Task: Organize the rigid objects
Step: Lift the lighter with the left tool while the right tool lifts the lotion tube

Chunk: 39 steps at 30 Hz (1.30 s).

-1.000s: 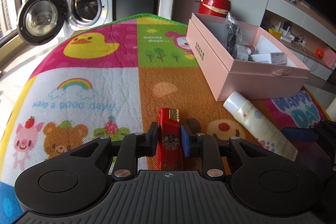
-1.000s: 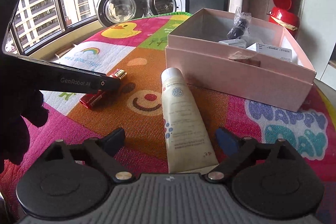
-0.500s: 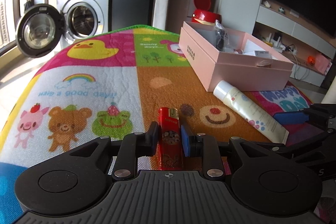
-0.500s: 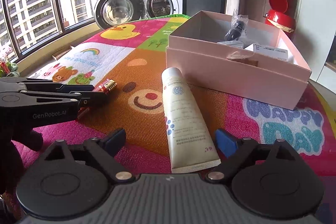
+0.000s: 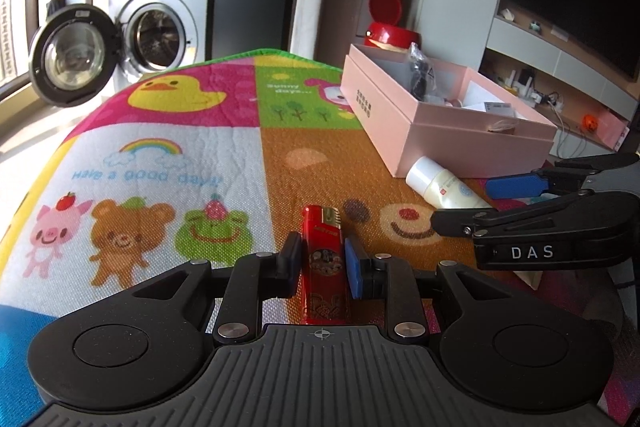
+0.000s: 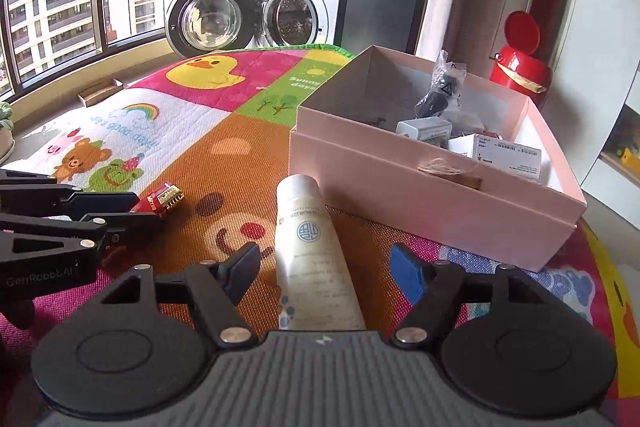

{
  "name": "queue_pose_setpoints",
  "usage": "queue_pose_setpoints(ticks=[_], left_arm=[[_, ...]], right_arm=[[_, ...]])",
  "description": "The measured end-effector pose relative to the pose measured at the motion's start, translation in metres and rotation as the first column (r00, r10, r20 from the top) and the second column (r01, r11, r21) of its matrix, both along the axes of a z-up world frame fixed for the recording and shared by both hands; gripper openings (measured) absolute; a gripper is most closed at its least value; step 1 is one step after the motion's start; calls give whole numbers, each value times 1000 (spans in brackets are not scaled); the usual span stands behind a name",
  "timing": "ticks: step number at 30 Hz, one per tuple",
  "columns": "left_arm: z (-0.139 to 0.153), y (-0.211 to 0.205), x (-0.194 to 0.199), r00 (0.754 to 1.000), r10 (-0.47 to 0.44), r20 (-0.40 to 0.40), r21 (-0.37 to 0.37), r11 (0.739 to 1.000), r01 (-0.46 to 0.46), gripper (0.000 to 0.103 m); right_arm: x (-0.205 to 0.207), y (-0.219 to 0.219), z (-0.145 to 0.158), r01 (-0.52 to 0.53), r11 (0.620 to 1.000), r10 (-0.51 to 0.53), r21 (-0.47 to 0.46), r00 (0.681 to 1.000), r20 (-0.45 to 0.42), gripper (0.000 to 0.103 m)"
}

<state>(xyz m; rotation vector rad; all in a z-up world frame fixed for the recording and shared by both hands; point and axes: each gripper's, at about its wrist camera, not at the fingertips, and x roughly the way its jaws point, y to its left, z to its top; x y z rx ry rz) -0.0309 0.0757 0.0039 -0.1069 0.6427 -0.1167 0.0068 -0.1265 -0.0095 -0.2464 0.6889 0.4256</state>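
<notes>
A red lighter [image 5: 324, 267] sits between the pads of my left gripper [image 5: 322, 255], which is shut on it just above the colourful play mat [image 5: 180, 155]. In the right wrist view the lighter's metal end [image 6: 162, 199] sticks out of the left gripper [image 6: 132, 209]. A cream tube [image 6: 312, 239] lies on the mat, its cap toward the pink box [image 6: 420, 195]. My right gripper [image 6: 326, 263] straddles the tube and its jaws are closing, with a gap still showing on each side. The left wrist view shows the right gripper [image 5: 472, 203] over the tube [image 5: 440, 185].
The open pink box [image 5: 460, 143] holds a black bagged item [image 6: 440, 95] and small white cartons [image 6: 504, 151]. A red bin [image 6: 520, 63] stands behind it. Beyond the mat's far edge is a washing machine [image 6: 288, 15] with its door open.
The right gripper's jaws have narrowed around the cream tube and it has moved forward along it. The left gripper, still holding the lighter, has shifted slightly, and the right gripper now shows beside it.
</notes>
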Motion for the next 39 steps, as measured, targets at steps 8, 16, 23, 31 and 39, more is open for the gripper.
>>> queue_pose_setpoints(ticks=[8,16,23,31,39], left_arm=[[0,0,0,1000,0,0,-1,1000,0,27],[0,-3,1,1000,1,1,31,1000,-1,27],[1,-11,-1,1000,-2,3,84,996,1,27],[1,-21,-13,1000,-12,6,130,991,11,27],[-2,-22,-32,999,-6,41,96,995,2,27]], right_arm=[[-7,0,7,-56,998,57,20,997,-46,36],[-34,-32,18,-28,999,29,25,999,-32,36],[-56,-53,25,1,999,-1,42,1000,-7,20],[-59,-65,15,15,996,-12,83,999,-39,31],[-42,-51,0,31,999,-28,45,998,-63,42]])
